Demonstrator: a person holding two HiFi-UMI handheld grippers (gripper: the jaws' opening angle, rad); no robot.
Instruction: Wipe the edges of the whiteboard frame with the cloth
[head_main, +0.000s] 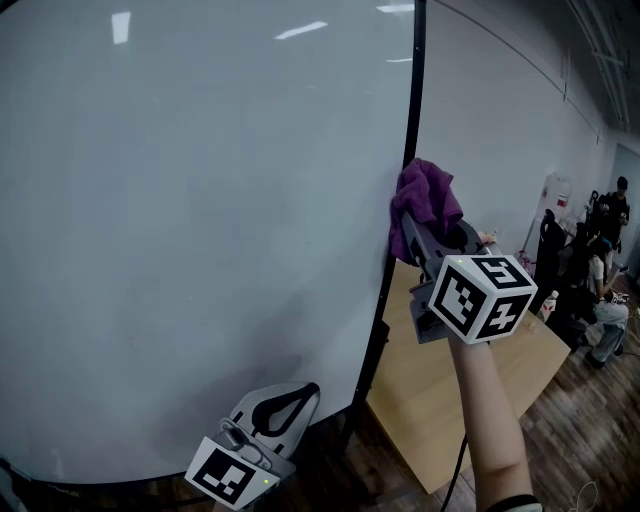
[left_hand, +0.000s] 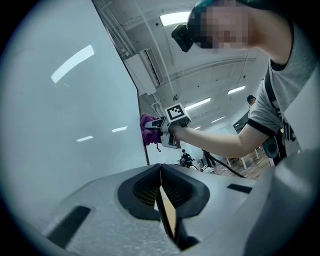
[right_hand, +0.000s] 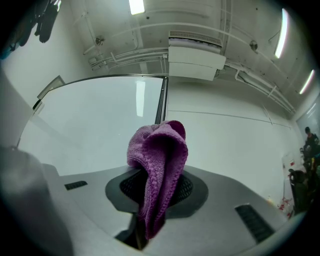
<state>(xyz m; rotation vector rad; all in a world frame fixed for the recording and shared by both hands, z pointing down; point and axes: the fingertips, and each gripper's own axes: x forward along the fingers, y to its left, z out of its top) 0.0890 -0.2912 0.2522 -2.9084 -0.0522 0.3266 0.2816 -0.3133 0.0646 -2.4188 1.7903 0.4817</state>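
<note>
As the forearm (head_main: 490, 400) stretches forward, right gripper (head_main: 437, 243) clamps cloth (head_main: 425, 195) against whiteboard frame (head_main: 413, 90).

Noted plain white wall (head_main: 500, 120) at right. Light wooden table (head_main: 440, 400) near it, on dark wood-plank floor (head_main: 590, 420). White ceiling (right_hand: 200, 20) with lit strip lights (right_hand: 136, 6); boxy air unit (right_hand: 194, 55) mounted high, pipes (right_hand: 125, 55) running alongside. Several people (head_main: 600, 270) grouped at far right end of room.

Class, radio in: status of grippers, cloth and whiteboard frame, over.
Right gripper shut on purple fabric cloth, at black whiteboard frame edge. Left gripper shut, empty, low. Nothing blocking.
</note>
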